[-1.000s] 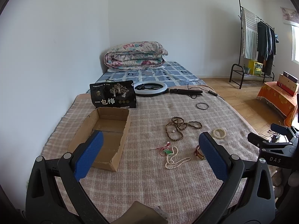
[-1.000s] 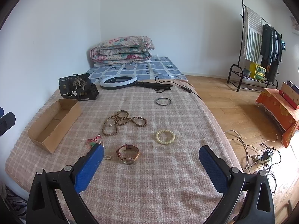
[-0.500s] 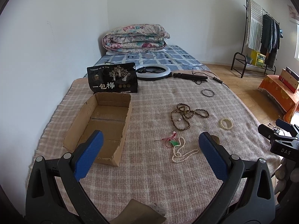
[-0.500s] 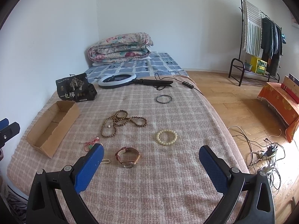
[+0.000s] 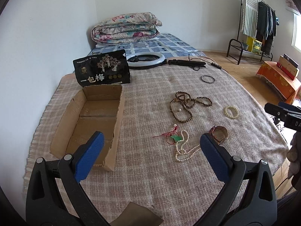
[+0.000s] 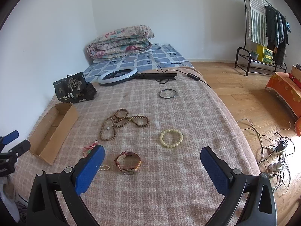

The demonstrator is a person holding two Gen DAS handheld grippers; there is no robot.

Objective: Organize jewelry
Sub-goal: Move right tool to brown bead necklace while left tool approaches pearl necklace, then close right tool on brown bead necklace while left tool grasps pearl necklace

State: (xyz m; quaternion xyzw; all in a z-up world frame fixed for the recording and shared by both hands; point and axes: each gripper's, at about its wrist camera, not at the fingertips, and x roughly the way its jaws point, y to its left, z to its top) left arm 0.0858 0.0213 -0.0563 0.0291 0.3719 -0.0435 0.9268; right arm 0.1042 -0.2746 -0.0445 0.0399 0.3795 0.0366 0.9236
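1. Closest in, both grippers hang over the near edge of the checked blanket [image 6: 169, 197] with nothing in them. The left gripper [image 5: 151, 157] has its blue pads spread wide, and the right gripper [image 6: 151, 166] is spread just as wide.
2. Right between the right gripper's fingers – a brown-strap watch [image 6: 128, 163] lying on its side on the blanket. In the left view the same watch [image 5: 219, 134] sits just beyond the right-hand pad.
3. A white pearl necklace [image 5: 185, 146] is in a loose pile near the watch, touching a green pendant on a red cord [image 5: 174, 136].
4. On the left side is an open cardboard box [image 5: 116, 116] with nothing in it – the left gripper's left pad hangs over its near end.
5. Further back, a long string of brown wooden beads [image 6: 122, 123] is tangled in loops mid-blanket, with 1 small white pearl [image 6: 108, 128] lying inside a loop.
6. To the right of those, well apart, a pale yellow bead bracelet [image 6: 171, 138].
7. Beyond that, a thin black bangle [image 6: 167, 93] on its own.
8. At the far end: a black snack bag [image 5: 102, 69] standing just behind the box, a ring light [image 6: 117, 76] lying flat, then a folded floral quilt [image 6: 120, 42] against the wall.
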